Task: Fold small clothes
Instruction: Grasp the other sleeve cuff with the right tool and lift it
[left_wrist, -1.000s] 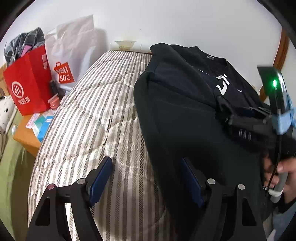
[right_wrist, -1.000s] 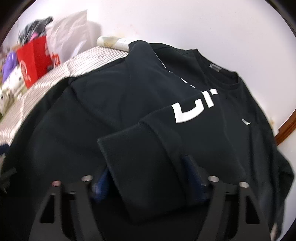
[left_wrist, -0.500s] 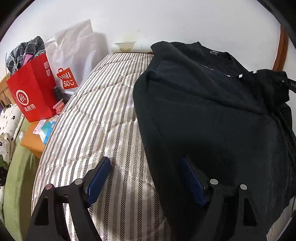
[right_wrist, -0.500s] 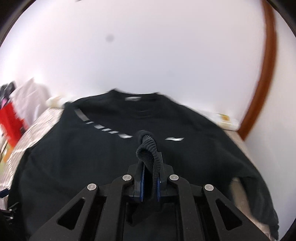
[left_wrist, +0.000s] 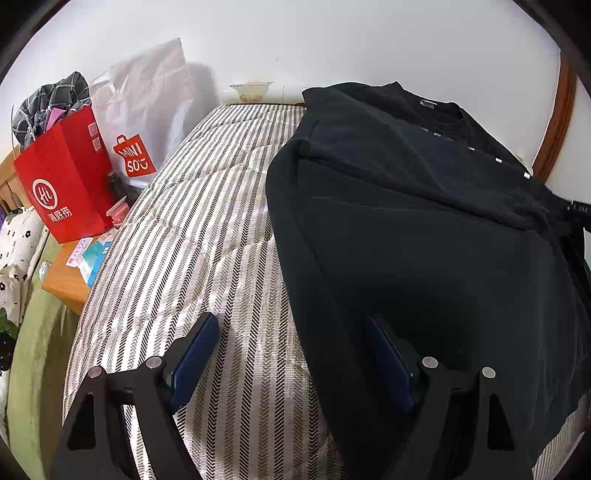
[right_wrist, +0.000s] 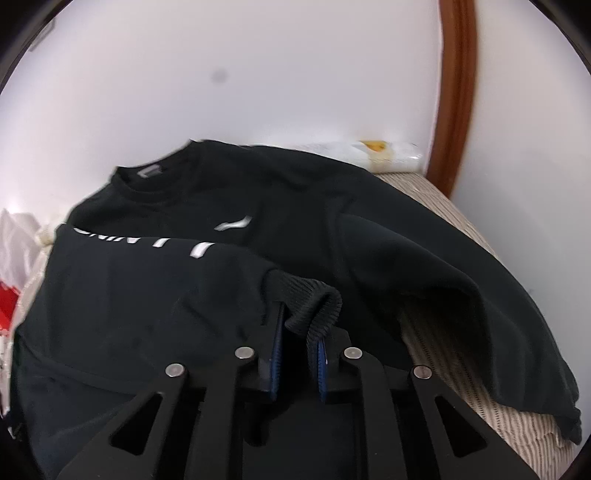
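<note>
A black sweatshirt (left_wrist: 424, 236) with white lettering lies spread on a striped mattress (left_wrist: 192, 236); it also shows in the right wrist view (right_wrist: 295, 229). My left gripper (left_wrist: 291, 354) is open and empty, straddling the sweatshirt's left edge near the hem. My right gripper (right_wrist: 298, 343) is shut on the ribbed cuff (right_wrist: 314, 299) of one sleeve, which lies folded across the chest. The other sleeve (right_wrist: 461, 295) lies out to the right.
A red paper bag (left_wrist: 62, 184) and a white Miniso bag (left_wrist: 144, 110) stand on a wooden side table (left_wrist: 66, 280) left of the bed. A white wall is behind. A brown wooden frame (right_wrist: 454, 96) rises at the right.
My right gripper closed on the sleeve cuff and carried it to the right across the chest. It has now come lower over the garment. The left gripper has barely moved.
</note>
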